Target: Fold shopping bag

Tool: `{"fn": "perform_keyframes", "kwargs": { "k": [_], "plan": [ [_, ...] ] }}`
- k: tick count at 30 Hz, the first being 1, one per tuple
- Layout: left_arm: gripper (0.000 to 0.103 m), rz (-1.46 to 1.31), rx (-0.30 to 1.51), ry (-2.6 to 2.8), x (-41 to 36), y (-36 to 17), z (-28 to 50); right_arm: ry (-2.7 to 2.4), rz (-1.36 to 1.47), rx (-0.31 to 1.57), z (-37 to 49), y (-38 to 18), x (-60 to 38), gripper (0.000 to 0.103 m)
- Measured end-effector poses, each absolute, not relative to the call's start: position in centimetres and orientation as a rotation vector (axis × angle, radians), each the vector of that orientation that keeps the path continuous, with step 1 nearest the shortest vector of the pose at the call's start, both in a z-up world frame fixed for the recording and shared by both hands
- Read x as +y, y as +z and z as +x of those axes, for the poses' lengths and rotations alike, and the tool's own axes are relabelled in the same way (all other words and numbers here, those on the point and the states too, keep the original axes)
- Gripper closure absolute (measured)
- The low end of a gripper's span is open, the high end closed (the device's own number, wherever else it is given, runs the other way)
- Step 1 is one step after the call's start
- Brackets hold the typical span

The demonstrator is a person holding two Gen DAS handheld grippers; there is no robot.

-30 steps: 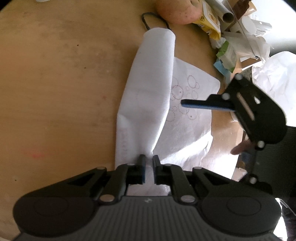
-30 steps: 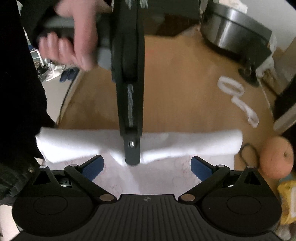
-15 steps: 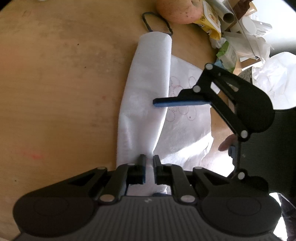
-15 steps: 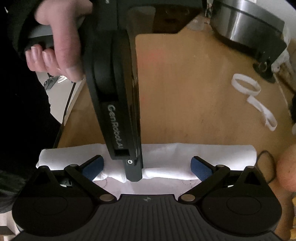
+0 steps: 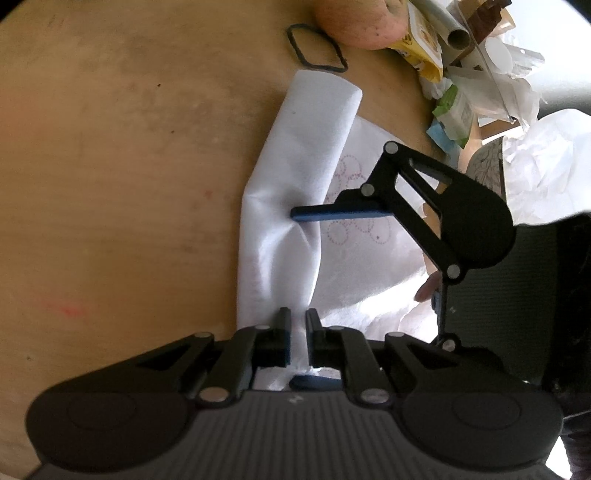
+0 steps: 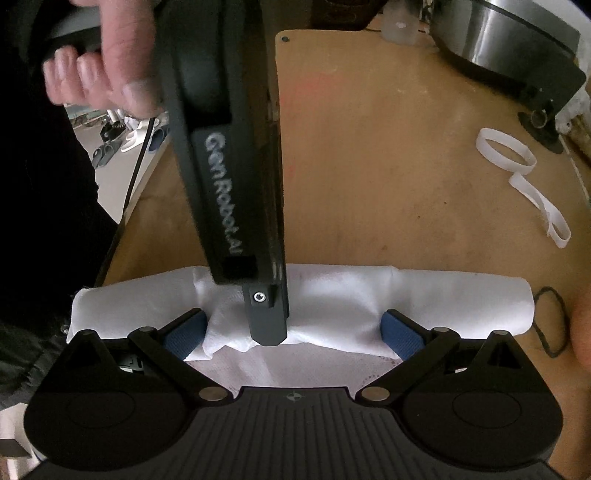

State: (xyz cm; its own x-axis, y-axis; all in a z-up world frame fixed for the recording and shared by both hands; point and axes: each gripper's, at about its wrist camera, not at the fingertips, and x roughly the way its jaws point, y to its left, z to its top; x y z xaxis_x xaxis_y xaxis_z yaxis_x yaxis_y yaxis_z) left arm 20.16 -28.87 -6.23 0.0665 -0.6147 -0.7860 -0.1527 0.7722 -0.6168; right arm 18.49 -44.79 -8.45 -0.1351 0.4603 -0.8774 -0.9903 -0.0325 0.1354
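Left wrist view, bag: we see the white shopping bag (image 5: 295,177) lying on the tan bench (image 5: 122,184), one long side rolled over into a thick strip, a flat layer printed with dotted circles beside it.
Left hand-held gripper (image 5: 299,332): its jaws have just been opening a little and stand narrowly apart, with the near end of the rolled strip between them (we cannot tell whether the pads press the cloth).
Right hand-held gripper (image 5: 303,215): here it reaches in from the right, one blue finger laid across the middle of the roll, where the cloth creases.
Around it: a black rubber band (image 5: 317,48) just beyond the bag's far end, then an apple (image 5: 354,22); a heap of packets and crumpled paper (image 5: 480,74) crowds the far right edge.
Right wrist view, bag: we see the roll (image 6: 424,295) running left to right across the bench.
Right gripper, own view (image 6: 293,334): blue pads wide apart, straddling the roll's middle part.
In the way: the left gripper's black body (image 6: 229,166), held by a hand (image 6: 99,66), comes down on the roll between those pads.
Only here: a white strap loop (image 6: 517,173) (well apart from the bag), a steel appliance (image 6: 509,40) at the far corner, and floor with shoes (image 6: 110,147) past the bench's left edge.
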Motion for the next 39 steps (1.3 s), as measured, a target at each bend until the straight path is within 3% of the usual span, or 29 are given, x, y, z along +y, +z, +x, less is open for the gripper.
{"fn": "perform_keyframes", "kwargs": {
  "k": [3, 5, 8, 15, 25, 31, 39],
  "plan": [
    [0.064, -0.729, 1.47, -0.423, -28.4, -6.2, 19.9, 1.482, -0.776, 0.931, 18.1, -8.6, -44.9, 0.0],
    [0.041, -0.74, 1.45, -0.439, -28.4, -5.7, 19.7, 1.468, -0.774, 0.934, 18.0, -8.6, -45.0, 0.0],
    [0.028, -0.726, 1.427, -0.447, -28.4, -4.7, 19.4, 1.457, -0.767, 0.94, 17.9, -8.5, -45.1, 0.0],
    [0.023, -0.694, 1.401, -0.388, -26.7, -3.5, 18.5, 1.453, -0.758, 0.937, 17.7, -8.6, -45.3, 0.0],
    [0.021, -0.829, 1.393, -0.372, -23.6, -5.7, 17.8, 1.446, -0.743, 0.932, 17.6, -8.7, -45.4, 0.0],
    [0.005, -0.933, 1.354, -0.463, -22.6, -6.7, 17.6, 1.443, -0.73, 0.925, 17.6, -8.8, -45.3, 0.0],
    [0.005, -1.027, 1.324, -0.587, -23.2, -8.1, 18.3, 1.437, -0.719, 0.922, 17.6, -8.8, -45.3, 0.0]
  ]
}}
